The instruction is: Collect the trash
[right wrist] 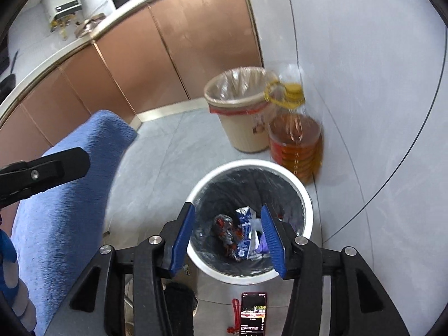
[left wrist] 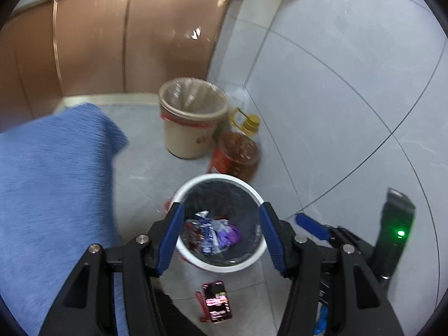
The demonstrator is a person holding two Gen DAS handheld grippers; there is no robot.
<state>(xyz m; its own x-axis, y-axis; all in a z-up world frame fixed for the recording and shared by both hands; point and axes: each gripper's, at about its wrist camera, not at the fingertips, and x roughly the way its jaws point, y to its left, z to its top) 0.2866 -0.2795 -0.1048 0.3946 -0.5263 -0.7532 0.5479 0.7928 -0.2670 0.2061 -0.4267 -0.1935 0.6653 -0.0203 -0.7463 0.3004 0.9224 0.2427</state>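
Observation:
A white bin [left wrist: 218, 177] [right wrist: 246, 165] with a black liner stands on the grey tile floor. At its bottom lies trash [left wrist: 212, 232] [right wrist: 243, 235]: blue and white wrappers, a purple scrap and some red pieces. My left gripper [left wrist: 221, 205] hangs above the bin, open, with nothing between its blue pads. My right gripper [right wrist: 228, 206] is also above the bin, open and empty. In the left wrist view one blue finger [left wrist: 310, 225] of the right gripper shows at the right.
A beige bin [left wrist: 193, 117] [right wrist: 240, 106] with a clear liner stands behind, with a large oil bottle [left wrist: 238, 151] [right wrist: 296, 142] beside it. A phone [left wrist: 217, 302] [right wrist: 253, 316] lies on the floor in front. Blue fabric [left wrist: 56, 182] [right wrist: 64, 196] fills the left. Brown cabinets [left wrist: 126, 42] [right wrist: 140, 64] line the back.

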